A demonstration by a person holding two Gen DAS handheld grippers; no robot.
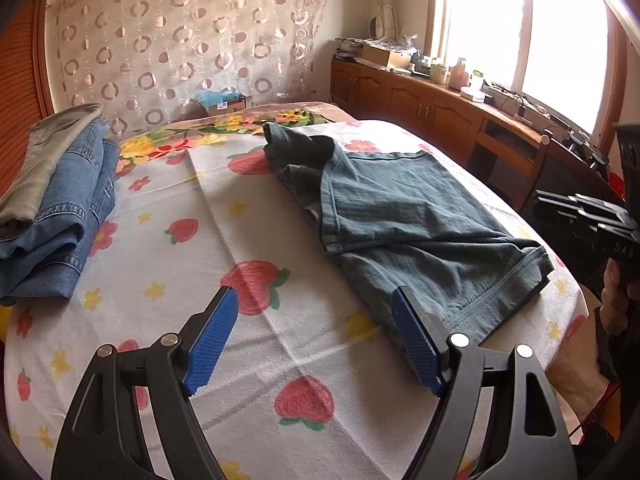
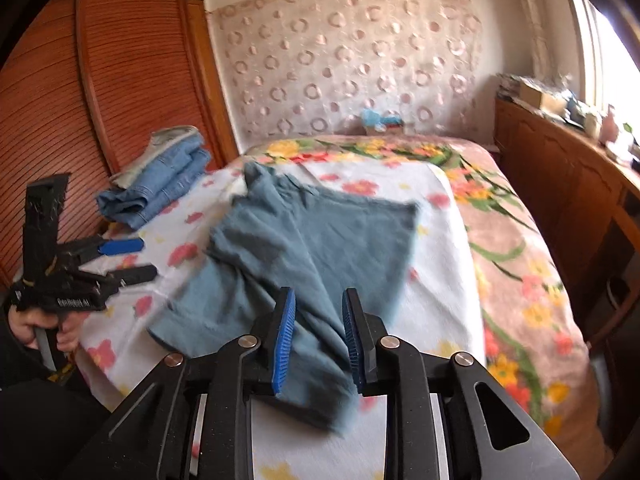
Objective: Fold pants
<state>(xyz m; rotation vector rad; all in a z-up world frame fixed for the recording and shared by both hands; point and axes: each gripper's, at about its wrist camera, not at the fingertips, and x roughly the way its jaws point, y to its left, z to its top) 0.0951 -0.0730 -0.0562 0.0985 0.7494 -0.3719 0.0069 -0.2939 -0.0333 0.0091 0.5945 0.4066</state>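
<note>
**Now: dark teal pants half-folded on the bed, both claws apart**

Here the dark teal pants [image 1: 404, 216] lie on a white towel printed with strawberries and flowers [image 1: 248, 248], which is spread over the bed [image 2: 532, 264]. The pants are folded over themselves, with the hemmed end toward the near edge of the bed and a rumpled, bunched part at the far end.

The left claw [image 1: 314, 340] is spread wide, with its blue pads over the towel just beside the near hem of the pants; nothing is between them. The right claw [image 2: 318, 340] stands partly apart. A fold of the teal cloth shows in the gap between its pads, but the picture is blurred by motion there and the pads do not appear to press on it.

At the far left of the bed sits a stack of folded blue jeans [image 1: 60, 216] with a pale grey-green garment [image 1: 44, 156] on top, well apart from the teal pants. A wooden cabinet [image 1: 432, 108] runs under the bright window [image 1: 532, 28].
</note>
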